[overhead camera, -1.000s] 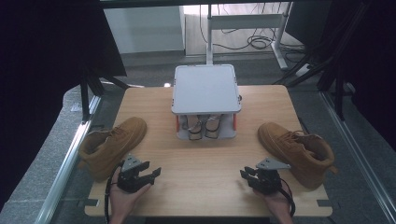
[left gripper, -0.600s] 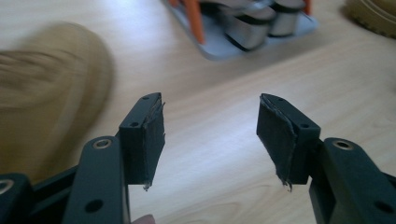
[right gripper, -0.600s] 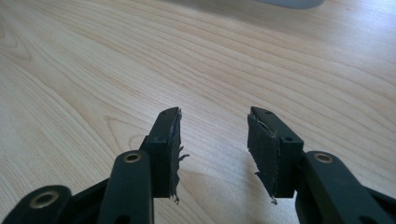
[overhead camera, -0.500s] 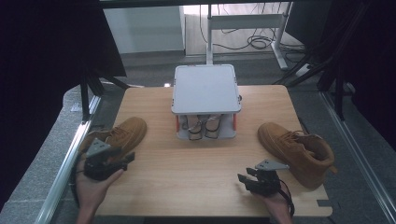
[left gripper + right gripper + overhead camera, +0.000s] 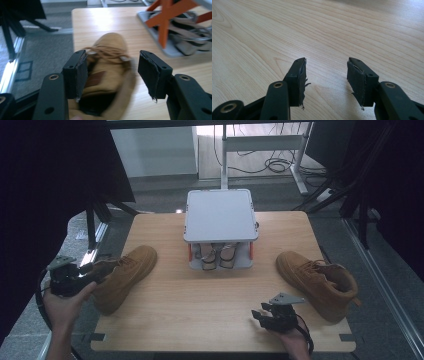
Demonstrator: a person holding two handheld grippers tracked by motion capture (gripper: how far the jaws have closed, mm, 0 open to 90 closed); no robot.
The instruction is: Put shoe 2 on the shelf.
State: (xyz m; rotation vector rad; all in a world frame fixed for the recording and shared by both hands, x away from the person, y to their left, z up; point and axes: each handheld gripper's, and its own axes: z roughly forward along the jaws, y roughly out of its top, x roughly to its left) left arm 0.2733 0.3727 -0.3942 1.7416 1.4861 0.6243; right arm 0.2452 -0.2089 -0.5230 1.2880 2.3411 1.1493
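Since the earlier frames the left gripper has swung from the near middle of the table out past its left edge and risen, while the right gripper has stayed near the near edge. Both pairs of jaws have just been opening. The left jaws stand spread with nothing pinched; in the left gripper view the left boot lies beyond and between them, its collar and laces framed by the worn black pads, which do not press on it. A small brown tab on the boot's tongue is too blurred for any writing to be read. The right jaws are spread too, with bare wood between them in the right gripper view.

Tan and laced, the left boot lies along the table's left edge, heel toward the near left corner, toe pointing at the middle. Its mate, the right boot, lies by the right edge, well apart from the right gripper. At the far middle of the table stands a grey two-level shoe rack with orange posts; a pair of shoes sits on its lower shelf. No brand or label can be read anywhere.
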